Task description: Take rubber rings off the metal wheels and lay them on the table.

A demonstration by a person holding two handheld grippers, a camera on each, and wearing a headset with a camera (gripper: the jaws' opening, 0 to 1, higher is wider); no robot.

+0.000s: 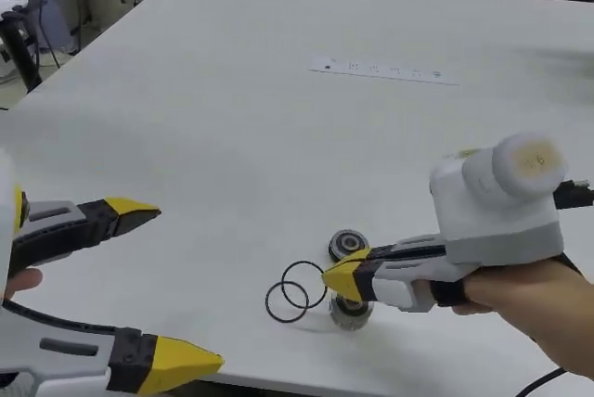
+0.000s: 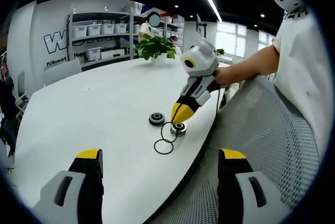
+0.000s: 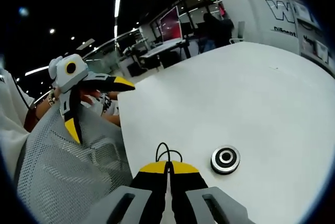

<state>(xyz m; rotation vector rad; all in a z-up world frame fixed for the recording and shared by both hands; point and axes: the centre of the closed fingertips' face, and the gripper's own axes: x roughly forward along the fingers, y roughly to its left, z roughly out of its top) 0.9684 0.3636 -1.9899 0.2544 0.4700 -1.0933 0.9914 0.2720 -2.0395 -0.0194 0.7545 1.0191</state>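
Note:
Two black rubber rings lie overlapping on the white table (image 1: pixel 232 137): one ring (image 1: pixel 303 282) meets the tip of my right gripper (image 1: pixel 327 278), the other ring (image 1: pixel 285 303) lies just in front of it. The right gripper's jaws are shut, and thin ring loops (image 3: pixel 168 153) stick out past its tips (image 3: pixel 168 165). One metal wheel (image 1: pixel 346 244) sits just beyond the tip; a second wheel (image 1: pixel 351 312) sits partly under that gripper. My left gripper (image 1: pixel 172 286) hangs open at the near left, apart from everything. The left gripper view shows the rings (image 2: pixel 164 146) and both wheels (image 2: pixel 156 119).
A long white strip (image 1: pixel 382 70) lies flat mid-table, farther back. The table's near edge (image 1: pixel 278 383) runs just in front of the rings. A mesh chair back (image 2: pixel 261 130) and the person stand beside the table. A potted plant (image 2: pixel 154 46) stands at the far end.

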